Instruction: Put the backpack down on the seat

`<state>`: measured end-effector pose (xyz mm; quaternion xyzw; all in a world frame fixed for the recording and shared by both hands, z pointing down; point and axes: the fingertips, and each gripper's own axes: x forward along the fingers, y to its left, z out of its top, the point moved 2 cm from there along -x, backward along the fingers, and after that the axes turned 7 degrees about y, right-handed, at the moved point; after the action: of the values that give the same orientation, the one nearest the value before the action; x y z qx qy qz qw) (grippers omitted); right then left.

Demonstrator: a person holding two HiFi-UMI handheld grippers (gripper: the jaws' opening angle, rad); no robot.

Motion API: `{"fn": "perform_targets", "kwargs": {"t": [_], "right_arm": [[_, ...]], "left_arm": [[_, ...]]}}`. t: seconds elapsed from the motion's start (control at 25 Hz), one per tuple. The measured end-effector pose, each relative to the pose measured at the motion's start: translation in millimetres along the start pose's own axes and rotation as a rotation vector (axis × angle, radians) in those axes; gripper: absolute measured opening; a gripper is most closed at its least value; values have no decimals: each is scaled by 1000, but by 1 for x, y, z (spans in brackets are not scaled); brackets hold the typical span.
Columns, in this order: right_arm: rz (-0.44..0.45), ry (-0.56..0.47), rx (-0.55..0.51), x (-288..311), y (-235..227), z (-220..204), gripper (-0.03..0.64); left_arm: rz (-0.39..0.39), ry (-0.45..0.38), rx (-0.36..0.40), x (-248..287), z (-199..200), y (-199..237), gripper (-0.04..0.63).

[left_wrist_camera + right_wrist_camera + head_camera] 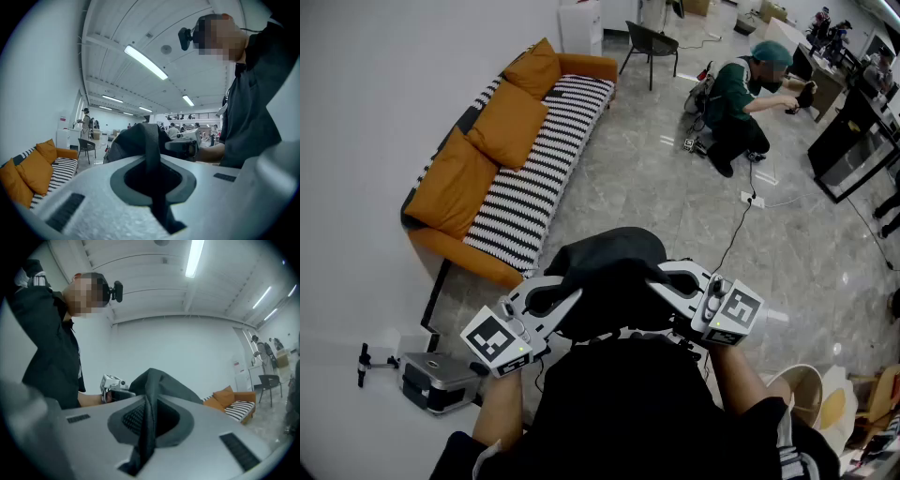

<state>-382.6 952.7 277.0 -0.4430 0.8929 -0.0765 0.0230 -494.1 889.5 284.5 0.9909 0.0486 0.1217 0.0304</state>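
A black backpack (609, 277) hangs in the air in front of my chest, above the floor. My left gripper (567, 302) is shut on one of its straps (152, 154). My right gripper (661, 281) is shut on another strap (149, 420). The backpack's dark body (126, 143) shows beyond the left jaws, and again as a dark bulk (164, 383) beyond the right jaws. The seat is a sofa (534, 178) with a black-and-white striped cushion and orange pillows (506, 122); it stands against the wall ahead and to my left, about a step away.
A silver case (431, 380) lies on the floor by the wall at my lower left. A person in green (741, 94) crouches on the floor at the far right beside a cable (741, 225) and a black chair (652, 47). A round basket (802, 394) stands at my right.
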Motion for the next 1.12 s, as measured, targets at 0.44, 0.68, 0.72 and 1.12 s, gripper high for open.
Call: {"fn": "perform_targets", "kwargs": {"t": [0.44, 0.68, 0.72, 1.12], "right_arm": [[-8, 13, 20, 15, 11, -7, 28], [-22, 31, 21, 27, 14, -12, 28], [-24, 32, 27, 29, 15, -13, 28], [-47, 18, 56, 29, 3, -17, 28]], "left_arm": [[-12, -13, -21, -18, -11, 3, 26], [-15, -17, -21, -27, -16, 10, 26], [-17, -18, -23, -29, -17, 11, 26], [-25, -30, -47, -24, -21, 20, 26]]}}
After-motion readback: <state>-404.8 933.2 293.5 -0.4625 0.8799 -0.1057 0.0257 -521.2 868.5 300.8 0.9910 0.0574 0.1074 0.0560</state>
